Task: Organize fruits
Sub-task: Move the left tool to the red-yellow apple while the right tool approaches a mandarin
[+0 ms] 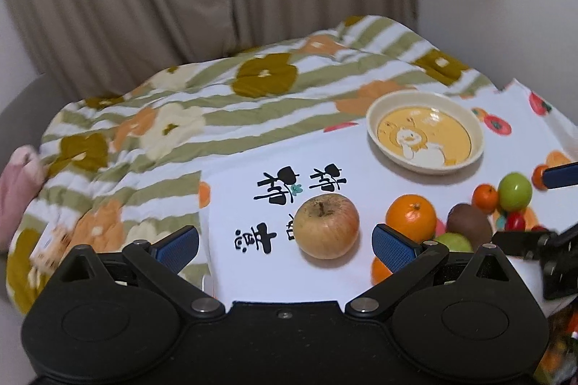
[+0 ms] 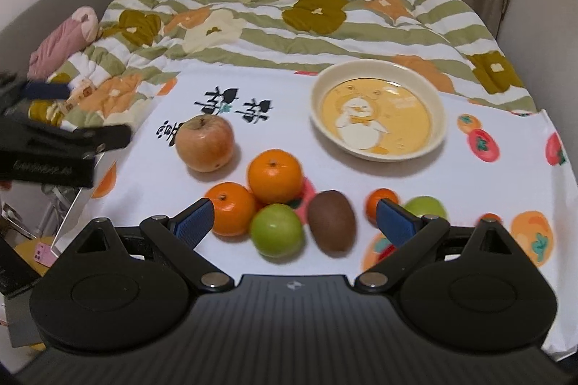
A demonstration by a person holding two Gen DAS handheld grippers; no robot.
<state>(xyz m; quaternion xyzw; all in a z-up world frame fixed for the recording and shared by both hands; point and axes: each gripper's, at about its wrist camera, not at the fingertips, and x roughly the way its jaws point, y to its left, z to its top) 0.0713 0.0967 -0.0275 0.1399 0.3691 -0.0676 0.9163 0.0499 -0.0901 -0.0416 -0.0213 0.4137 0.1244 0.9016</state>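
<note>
Gaping left tongs [image 1: 285, 242] near apple [image 1: 326, 226]; bowl [image 1: 425, 139] empty.

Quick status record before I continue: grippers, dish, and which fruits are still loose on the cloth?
left gripper: open, empty, facing the apple
right gripper: open, empty, over the fruit cluster
dish: no fruit in it
loose fruit: apple, two oranges, green fruit, kiwi, small orange, second green fruit
surface: white printed cloth

Left gripper [image 1: 285, 242] and right gripper [image 2: 294, 220], both level, jaws spread wide, nothing between them.
</note>
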